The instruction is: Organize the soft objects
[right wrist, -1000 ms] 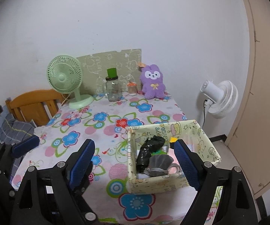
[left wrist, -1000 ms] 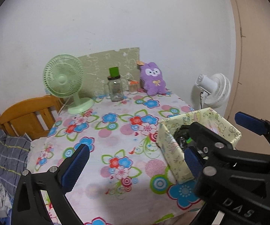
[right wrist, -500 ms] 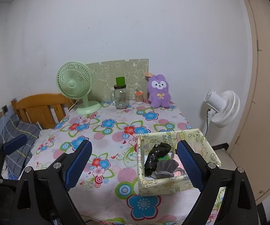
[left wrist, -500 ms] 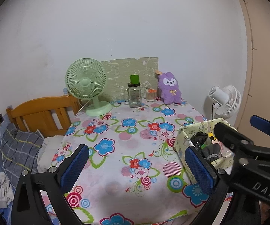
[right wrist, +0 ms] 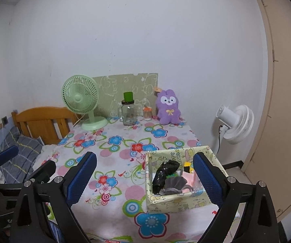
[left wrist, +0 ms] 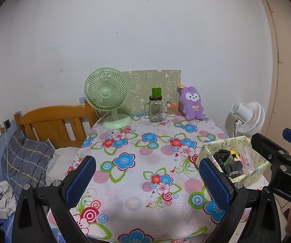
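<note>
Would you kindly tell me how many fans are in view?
2: a green fan standing on the table's far left, and a white fan on the floor beside the table's right edge.

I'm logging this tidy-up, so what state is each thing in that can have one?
Left gripper: open, nothing between the pads.
Right gripper: open, jaws have just been opening, holding nothing.
Yellow patterned fabric box: open-topped, holding soft items.
Purple plush rabbit: upright against the wall, outside the box.
Glass jar with green lid: upright, lid on.
Green desk fan: upright.
</note>
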`<state>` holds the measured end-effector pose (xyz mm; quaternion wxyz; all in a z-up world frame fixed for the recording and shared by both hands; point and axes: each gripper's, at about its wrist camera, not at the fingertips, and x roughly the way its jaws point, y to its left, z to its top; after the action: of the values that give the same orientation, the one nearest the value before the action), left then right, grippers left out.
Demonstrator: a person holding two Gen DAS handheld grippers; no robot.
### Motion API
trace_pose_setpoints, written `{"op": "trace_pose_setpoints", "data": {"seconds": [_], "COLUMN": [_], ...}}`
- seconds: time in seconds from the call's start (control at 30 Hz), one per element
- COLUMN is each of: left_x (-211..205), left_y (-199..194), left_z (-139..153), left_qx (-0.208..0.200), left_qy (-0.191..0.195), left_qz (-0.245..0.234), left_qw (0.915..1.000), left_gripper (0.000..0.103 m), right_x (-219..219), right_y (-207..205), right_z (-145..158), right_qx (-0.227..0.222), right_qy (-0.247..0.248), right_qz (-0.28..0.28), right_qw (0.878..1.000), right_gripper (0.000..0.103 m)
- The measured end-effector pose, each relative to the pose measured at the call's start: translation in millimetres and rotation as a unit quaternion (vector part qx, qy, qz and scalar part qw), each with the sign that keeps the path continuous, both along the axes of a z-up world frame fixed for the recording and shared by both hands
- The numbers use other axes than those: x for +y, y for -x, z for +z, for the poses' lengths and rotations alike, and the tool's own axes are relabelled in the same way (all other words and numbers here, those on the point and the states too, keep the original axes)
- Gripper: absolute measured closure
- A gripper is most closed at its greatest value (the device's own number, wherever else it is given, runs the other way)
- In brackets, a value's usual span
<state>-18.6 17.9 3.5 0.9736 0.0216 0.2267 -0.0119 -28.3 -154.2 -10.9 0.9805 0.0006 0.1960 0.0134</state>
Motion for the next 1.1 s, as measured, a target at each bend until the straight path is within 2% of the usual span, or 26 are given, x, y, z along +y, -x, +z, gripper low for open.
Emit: {"op": "trace_pose_setpoints", "data": {"seconds": [1.1], "left_x": [-2.4], "left_y": [-1.3], "left_z": [3.7], "left_qx": [0.000], "left_qy": [0.011], "left_qz": [0.011], "left_qw": [0.9999], "left_gripper": [0.000], "right_x": [-2.3], "right_y": [2.5], "right_z": [-2.1], "right_qx": [0.003], "right_qy": [-0.005], "right_qz": [-0.002], "right_qw": [1.000], "right_gripper": [0.005]}}
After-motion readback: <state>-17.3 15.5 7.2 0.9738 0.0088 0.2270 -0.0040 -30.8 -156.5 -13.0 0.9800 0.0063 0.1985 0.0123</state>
